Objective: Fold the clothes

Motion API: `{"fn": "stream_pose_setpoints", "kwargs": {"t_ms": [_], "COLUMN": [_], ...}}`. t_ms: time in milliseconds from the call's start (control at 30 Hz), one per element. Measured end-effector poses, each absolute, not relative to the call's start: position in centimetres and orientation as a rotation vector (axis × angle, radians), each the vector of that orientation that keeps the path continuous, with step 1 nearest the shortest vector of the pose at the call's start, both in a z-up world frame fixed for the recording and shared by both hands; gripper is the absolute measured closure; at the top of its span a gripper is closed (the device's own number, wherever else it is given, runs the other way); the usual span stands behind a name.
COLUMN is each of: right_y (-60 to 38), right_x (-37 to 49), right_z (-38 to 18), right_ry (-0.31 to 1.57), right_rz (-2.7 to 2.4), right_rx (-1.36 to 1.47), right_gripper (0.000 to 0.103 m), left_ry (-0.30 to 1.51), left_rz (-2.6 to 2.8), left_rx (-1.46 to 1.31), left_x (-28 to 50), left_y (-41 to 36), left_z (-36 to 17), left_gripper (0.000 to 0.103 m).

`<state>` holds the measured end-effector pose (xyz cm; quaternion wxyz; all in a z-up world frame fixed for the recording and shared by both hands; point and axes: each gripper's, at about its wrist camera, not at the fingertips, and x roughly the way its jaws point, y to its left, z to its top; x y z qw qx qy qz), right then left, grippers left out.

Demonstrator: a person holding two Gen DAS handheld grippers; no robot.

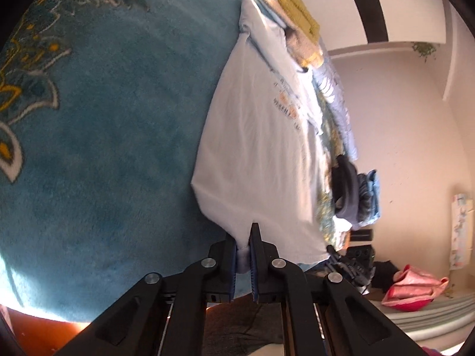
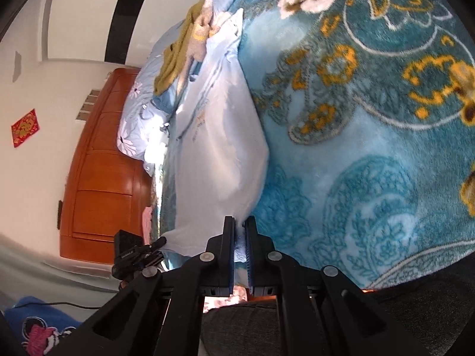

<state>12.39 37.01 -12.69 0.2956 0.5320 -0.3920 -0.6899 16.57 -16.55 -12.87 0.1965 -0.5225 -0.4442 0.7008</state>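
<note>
Both claws are clamped on the same white tee (image 1: 255,136). The left gripper (image 1: 244,247) has its pads pinched together on a bunched bit of the hem, and the right gripper (image 2: 240,237) is doing the same on another bit of that edge. The tee (image 2: 213,160) stretches away from both of them over the teal blanket (image 1: 112,154), with the printed chest facing up; the lettering is too blurry to read. Whether the cloth is lying flat or lifted a little off the blanket (image 2: 371,136), I honestly can't tell from these tilted views. At the far end of the tee there's a mustard garment (image 1: 297,9) heaped by the collar. A dark folded pile (image 1: 353,192) sits near the blanket's edge.
</note>
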Motion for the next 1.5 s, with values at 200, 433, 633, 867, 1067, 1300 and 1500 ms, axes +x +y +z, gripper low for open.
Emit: {"fn": "stream_pose_setpoints", "kwargs": {"t_ms": [200,433,633,867,1067,1300,1500], "right_y": [36.6,35.3,34.0,32.2,31.0,30.5,31.4], "right_x": [7.5,-1.0,-9.1,-17.1,-21.1,-23.6,-24.1], "right_z": [-10.2,-7.9,-8.1,-10.3,-12.3,-13.3,-12.9], "right_ry": [-1.165,-1.177,-1.191,-1.211,-1.197,-1.158,-1.175], "right_rz": [-1.8,-1.86,-1.903,-1.927,-1.937,-1.947,-1.987], "right_rx": [1.248,1.178,1.223,1.337,1.438,1.504,1.458], "right_gripper": [0.096,0.096,0.096,0.096,0.096,0.093,0.067], "left_ry": [-1.274,-1.176,-1.201,-1.268,-1.339,-1.496,-1.64], "left_rz": [1.977,2.079,2.13,2.17,2.161,2.091,2.049], "left_rx": [-1.291,-1.189,-1.223,-1.324,-1.409,-1.439,-1.281], "left_x": [10.8,1.4,-6.6,-13.9,-17.6,-19.6,-20.2], "left_y": [-17.5,-17.1,-17.3,-17.8,-18.1,-18.3,-19.1], "left_z": [-9.8,-6.4,-6.6,-8.9,-11.6,-14.5,-13.9], "left_gripper": [0.095,0.095,0.095,0.095,0.095,0.091,0.048]}}
